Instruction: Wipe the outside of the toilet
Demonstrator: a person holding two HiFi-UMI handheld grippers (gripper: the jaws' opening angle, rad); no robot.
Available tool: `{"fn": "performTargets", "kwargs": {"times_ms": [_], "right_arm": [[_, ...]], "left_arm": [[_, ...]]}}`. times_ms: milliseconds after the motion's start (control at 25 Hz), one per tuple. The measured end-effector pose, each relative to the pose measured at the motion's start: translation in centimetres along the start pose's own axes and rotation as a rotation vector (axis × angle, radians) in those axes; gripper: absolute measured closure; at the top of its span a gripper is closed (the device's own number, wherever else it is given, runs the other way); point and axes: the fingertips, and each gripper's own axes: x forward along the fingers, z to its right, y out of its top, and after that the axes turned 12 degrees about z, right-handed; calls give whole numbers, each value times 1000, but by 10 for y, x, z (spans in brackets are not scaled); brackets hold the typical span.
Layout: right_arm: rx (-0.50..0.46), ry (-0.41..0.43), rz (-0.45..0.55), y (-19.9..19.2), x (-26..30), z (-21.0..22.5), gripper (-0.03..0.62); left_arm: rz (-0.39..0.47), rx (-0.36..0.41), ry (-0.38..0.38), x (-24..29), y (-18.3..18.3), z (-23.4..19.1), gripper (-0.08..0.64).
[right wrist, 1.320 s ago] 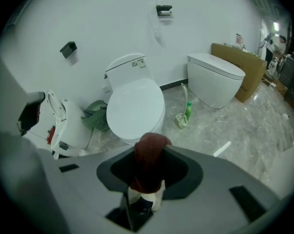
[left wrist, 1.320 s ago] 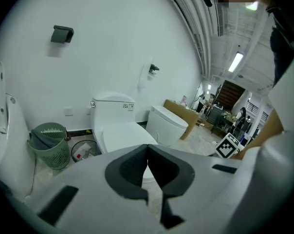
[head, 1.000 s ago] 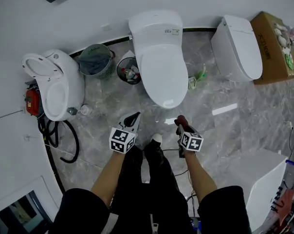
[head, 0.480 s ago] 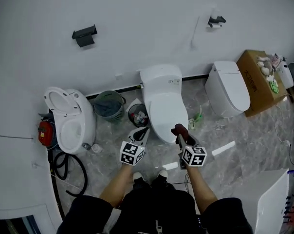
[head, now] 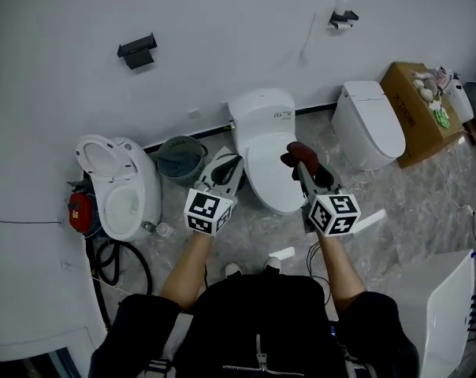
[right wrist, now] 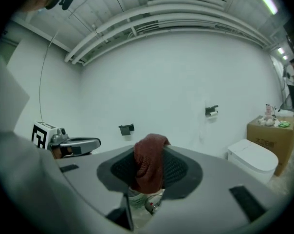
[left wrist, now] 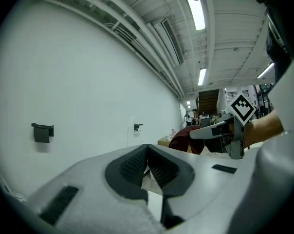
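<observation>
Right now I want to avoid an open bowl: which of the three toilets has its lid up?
The leftmost toilet, left of the grey bin: its lid is raised and the bowl shows. The middle toilet and the right toilet are closed.

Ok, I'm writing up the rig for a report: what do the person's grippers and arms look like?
Both the left gripper and the right gripper have pale grey tapered bodies with black ribbed pads at the tip. Each carries a white cube printed with black square markers. The person wears a black short-sleeved top with a front zip; the forearms are bare.
</observation>
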Motion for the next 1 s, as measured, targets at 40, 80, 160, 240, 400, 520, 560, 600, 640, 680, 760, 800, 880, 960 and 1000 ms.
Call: {"fn": "performTargets", "kwargs": {"times_ms": [40,80,160,240,400,520,560,600,640,680,760,800,880,960,1000], "right_arm": [[-5,-3,7,1,-1,-2,472],[-9,-8,12,1,-3,-3,472],[-11,-15,16,-2,-8,-4,472],[-9,-20,11,-6,-11,-3,472],[-8,-31,4,-12,-16,-1,472],[-12,-27,5,-13,-18,-2,472],[-14,-25,6,-13,-19,-2,472],[-16,-23,8,-13,-19,-3,472],[-18,-21,10,-12,-19,-3,472],[-20,-18,12,-12,-19,-3,472],[-20,-16,14,-11,-19,-3,472],[-19,-15,12,-12,-20,-3,472],[-15,-15,7,-13,-20,-3,472],[-12,-17,2,-14,-20,-3,472],[-11,-18,0,-14,-20,-3,472]], "left_arm": [[3,-1,-3,-1,2,-1,560],[3,-2,-4,-2,2,0,560],[-2,-8,-5,-5,-2,2,560],[-7,-12,-6,-6,-5,5,560],[-16,-20,-11,-8,-10,10,560],[-21,-24,-12,-8,-13,12,560],[-21,-25,-10,-8,-13,12,560],[-21,-26,-8,-8,-14,12,560],[-20,-28,-6,-7,-14,12,560],[-19,-28,-4,-7,-14,12,560],[-21,-29,-3,-6,-15,12,560],[-22,-32,-2,-6,-16,13,560],[-23,-37,-1,-6,-17,13,560],[-23,-40,-1,-6,-18,12,560],[-23,-42,-2,-5,-18,12,560]]}}
